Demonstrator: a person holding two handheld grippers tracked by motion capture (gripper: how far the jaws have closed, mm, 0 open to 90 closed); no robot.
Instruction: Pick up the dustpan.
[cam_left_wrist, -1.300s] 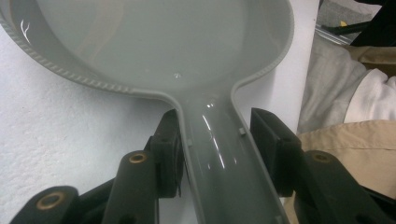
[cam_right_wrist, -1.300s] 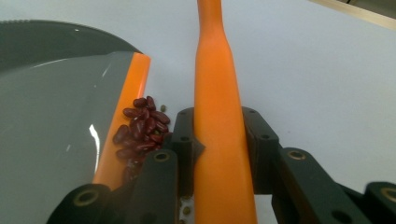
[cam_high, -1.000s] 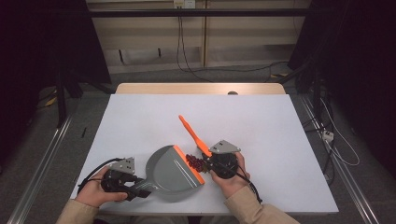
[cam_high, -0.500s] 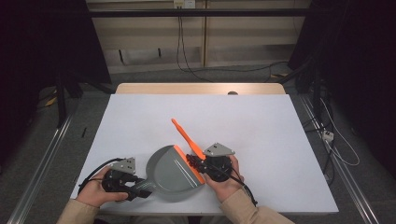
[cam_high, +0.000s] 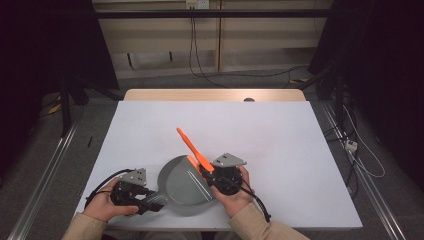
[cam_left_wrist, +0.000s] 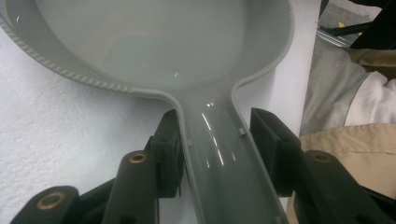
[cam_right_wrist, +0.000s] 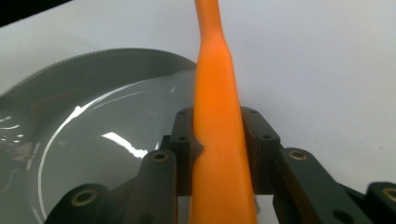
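Note:
A grey dustpan (cam_high: 181, 184) lies near the front of the white table (cam_high: 280, 135). My left gripper (cam_high: 149, 201) is shut on its handle, which runs between the jaws in the left gripper view, with the pan (cam_left_wrist: 154, 42) ahead of the left gripper (cam_left_wrist: 217, 135). My right gripper (cam_high: 216, 176) is shut on an orange brush handle (cam_high: 190, 146) that points up and away to the left. In the right gripper view the right gripper (cam_right_wrist: 218, 126) clamps the orange handle (cam_right_wrist: 215, 60) over the dustpan's rim (cam_right_wrist: 107, 126). The brush's bristle end is hidden.
The table's front edge is just below both hands. A wooden strip (cam_high: 215, 95) runs along the far edge. Cables (cam_high: 200, 55) and metal rails (cam_high: 45, 175) lie on the floor around the table. White surface stretches to the back and the right.
My right gripper has carried the orange brush to the left and slightly nearer, so it now sits against the dustpan's right rim. The left gripper and dustpan have barely moved.

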